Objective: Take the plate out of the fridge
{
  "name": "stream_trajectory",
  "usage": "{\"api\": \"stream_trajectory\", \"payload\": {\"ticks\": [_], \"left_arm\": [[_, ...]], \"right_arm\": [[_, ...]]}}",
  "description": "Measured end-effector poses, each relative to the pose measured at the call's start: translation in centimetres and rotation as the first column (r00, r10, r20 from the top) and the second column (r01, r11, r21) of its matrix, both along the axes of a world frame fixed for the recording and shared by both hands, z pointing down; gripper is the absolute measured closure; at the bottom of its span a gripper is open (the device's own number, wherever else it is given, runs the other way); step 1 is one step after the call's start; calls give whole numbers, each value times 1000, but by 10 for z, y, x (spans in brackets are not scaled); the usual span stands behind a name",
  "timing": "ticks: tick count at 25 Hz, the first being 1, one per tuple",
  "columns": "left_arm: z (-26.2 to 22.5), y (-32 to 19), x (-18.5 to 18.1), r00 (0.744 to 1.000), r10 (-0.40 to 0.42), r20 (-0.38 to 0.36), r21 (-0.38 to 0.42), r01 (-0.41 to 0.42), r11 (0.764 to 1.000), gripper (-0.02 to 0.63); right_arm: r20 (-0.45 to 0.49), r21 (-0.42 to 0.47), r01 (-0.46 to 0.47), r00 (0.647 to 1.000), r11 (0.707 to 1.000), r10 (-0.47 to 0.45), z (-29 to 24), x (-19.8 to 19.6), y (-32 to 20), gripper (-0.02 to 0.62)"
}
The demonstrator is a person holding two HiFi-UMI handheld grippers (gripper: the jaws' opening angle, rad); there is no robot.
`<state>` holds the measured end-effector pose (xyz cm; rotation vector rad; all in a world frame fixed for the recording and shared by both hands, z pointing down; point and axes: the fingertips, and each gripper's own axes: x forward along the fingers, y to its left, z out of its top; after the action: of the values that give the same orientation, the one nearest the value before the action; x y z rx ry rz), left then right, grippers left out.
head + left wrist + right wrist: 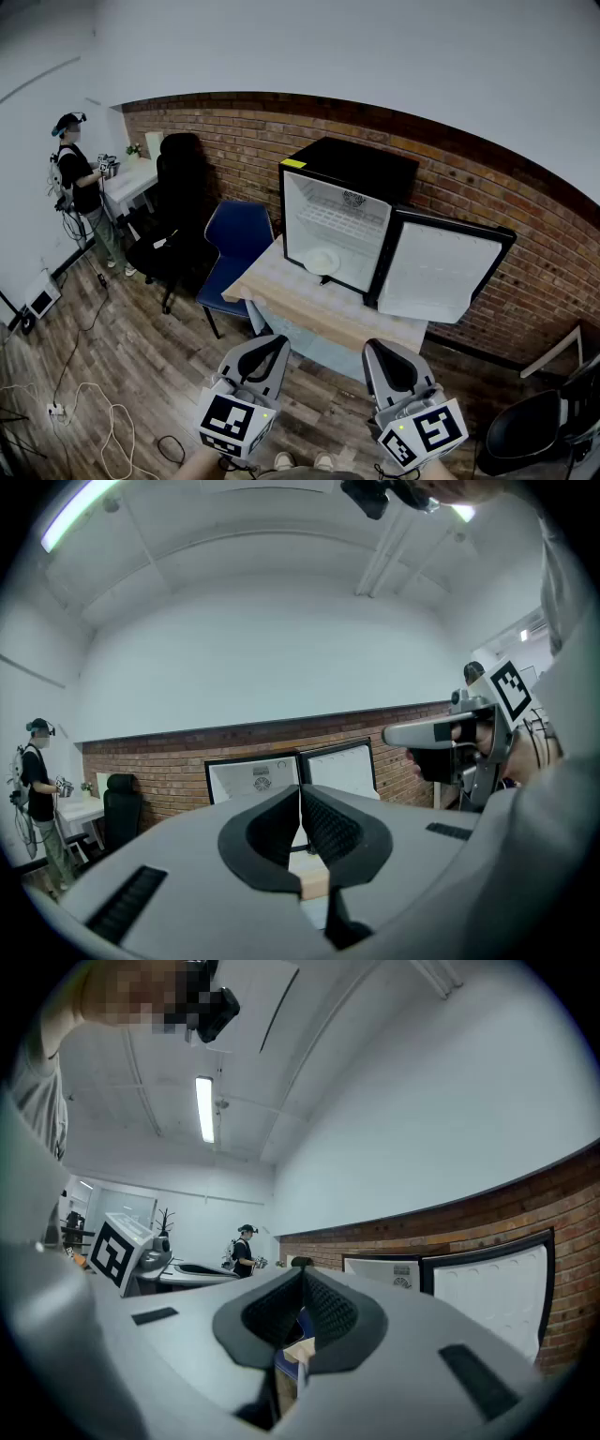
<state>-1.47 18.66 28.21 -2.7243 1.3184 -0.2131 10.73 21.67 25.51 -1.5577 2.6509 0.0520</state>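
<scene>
plate: white, round, shallow; lay on the fridge floor at frame centre, under the wire shelf.
fridge: small, black, white inside; stood on the desk against the brick wall.
door: swung wide to the right; plate in plain sight.
left gripper: jaws closed together, low in frame, well short of the desk.
right gripper: jaws closed together, also low.
around: blue chair left of the desk, black office chair beyond it, person upper left.
</scene>
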Motion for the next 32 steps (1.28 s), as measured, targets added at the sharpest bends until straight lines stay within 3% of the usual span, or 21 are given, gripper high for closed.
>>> {"api": "stream_trajectory", "payload": {"ticks": [13,32], "left_arm": [[12,-5,19,1000,-14,13,-27,15,1000,586],[25,-8,56,994,-103,20,-39,104,994,586]], "right_arm": [[31,-10,31,999,999,-31,6,17,-8,565],[32,-38,126,992,991,-125,27,48,-21,563]]}}
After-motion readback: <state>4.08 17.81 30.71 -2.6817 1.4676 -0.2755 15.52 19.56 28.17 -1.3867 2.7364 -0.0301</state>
